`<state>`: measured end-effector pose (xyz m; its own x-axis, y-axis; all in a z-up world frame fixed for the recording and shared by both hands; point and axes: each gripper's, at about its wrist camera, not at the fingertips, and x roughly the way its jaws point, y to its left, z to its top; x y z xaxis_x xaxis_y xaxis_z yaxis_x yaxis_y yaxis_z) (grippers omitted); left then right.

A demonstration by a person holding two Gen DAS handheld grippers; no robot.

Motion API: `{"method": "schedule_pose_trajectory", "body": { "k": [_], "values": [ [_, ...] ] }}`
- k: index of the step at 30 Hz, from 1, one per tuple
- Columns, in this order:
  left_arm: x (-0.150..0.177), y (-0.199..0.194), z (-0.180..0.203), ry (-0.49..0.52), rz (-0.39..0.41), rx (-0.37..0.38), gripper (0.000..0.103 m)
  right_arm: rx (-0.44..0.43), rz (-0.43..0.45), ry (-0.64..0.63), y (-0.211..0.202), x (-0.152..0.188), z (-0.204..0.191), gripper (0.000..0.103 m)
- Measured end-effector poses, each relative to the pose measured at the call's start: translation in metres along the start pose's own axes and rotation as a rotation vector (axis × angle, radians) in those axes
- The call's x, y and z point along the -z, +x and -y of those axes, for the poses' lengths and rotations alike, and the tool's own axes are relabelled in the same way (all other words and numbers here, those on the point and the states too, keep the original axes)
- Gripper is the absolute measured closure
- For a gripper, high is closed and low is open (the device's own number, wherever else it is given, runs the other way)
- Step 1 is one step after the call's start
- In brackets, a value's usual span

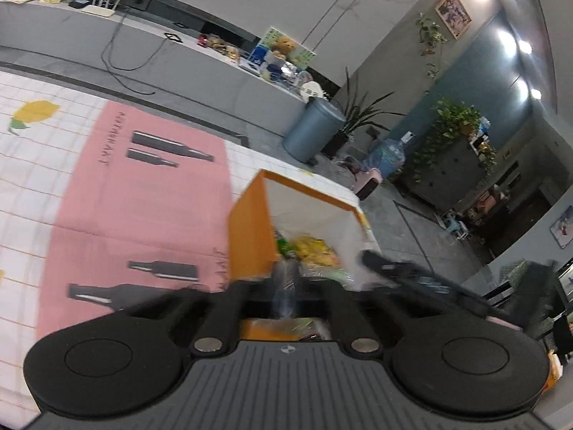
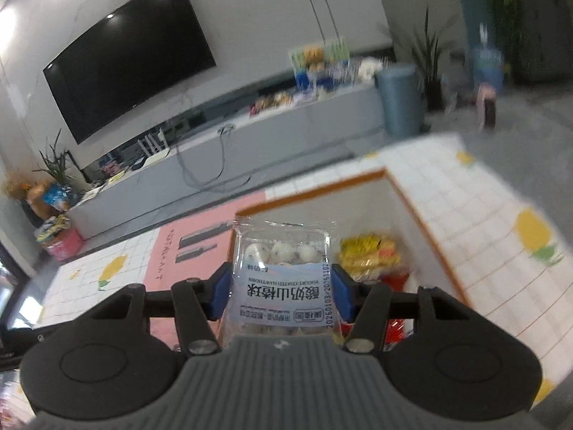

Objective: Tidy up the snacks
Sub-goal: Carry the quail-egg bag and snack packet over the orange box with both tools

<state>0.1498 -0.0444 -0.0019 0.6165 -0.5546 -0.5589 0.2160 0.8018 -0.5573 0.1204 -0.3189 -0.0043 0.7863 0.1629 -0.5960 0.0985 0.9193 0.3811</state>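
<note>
A: What is on the left?

B: A table under a white grid cloth [image 2: 476, 215] printed with lemons, with a smooth pink mat [image 1: 143, 197] on it showing dark bottle shapes. Right of the mat stands an open box [image 1: 250, 233], orange outside and white inside, with stiff, flat cardboard walls.

A: What is in it?

B: Crinkly yellow packets [image 2: 369, 251] and something red beneath, all soft, glossy film.

A: And the tools?

B: The left gripper [image 1: 284, 286] is in the left wrist view, blurred, low over the box's near corner. Its jaws read as closed. A glossy smear lies between its fingers, but I cannot tell whether it is held or merely behind them. The right gripper [image 2: 281, 286] clamps a clear pack [image 2: 281, 272] between blue pads. The pack holds white balls in a rigid, clear tray wrapped in thin film, with a pale label band across it.

A: Where is the pack relative to the box?

B: Held up at the box's near-left side, not yet lowered in.

A: What might go wrong?

B: I judge the slick film could slip in the pads if the hand swings fast. The pack could catch the box's left wall and drop onto the mat. The two grippers work close together over one opening, so they could knock each other. The light box could also tip or slide on the cloth if nudged.
</note>
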Motion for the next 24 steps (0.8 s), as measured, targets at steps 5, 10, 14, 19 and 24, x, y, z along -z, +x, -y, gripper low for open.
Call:
{"method": "schedule_pose_trajectory", "body": {
  "k": [5, 10, 14, 19, 24],
  "values": [
    [0.000, 0.037, 0.008, 0.022, -0.007, -0.022, 0.103, -0.011, -0.081, 0.050, 0.037, -0.008, 0.014, 0.047],
    [0.020, 0.062, -0.010, 0.040, -0.102, -0.066, 0.098, -0.028, -0.093, 0.071, 0.042, -0.008, 0.021, 0.047],
    [0.039, 0.063, -0.018, 0.151, -0.172, -0.135, 0.065, -0.022, -0.087, 0.093, 0.043, -0.009, 0.024, 0.047],
    [0.053, 0.076, -0.026, 0.185, -0.218, -0.239, 0.049, -0.024, -0.088, 0.093, 0.043, -0.007, 0.023, 0.047],
    [0.066, 0.097, -0.030, 0.217, -0.273, -0.263, 0.047, -0.019, -0.094, 0.094, 0.045, -0.007, 0.023, 0.047]
  ]
}}
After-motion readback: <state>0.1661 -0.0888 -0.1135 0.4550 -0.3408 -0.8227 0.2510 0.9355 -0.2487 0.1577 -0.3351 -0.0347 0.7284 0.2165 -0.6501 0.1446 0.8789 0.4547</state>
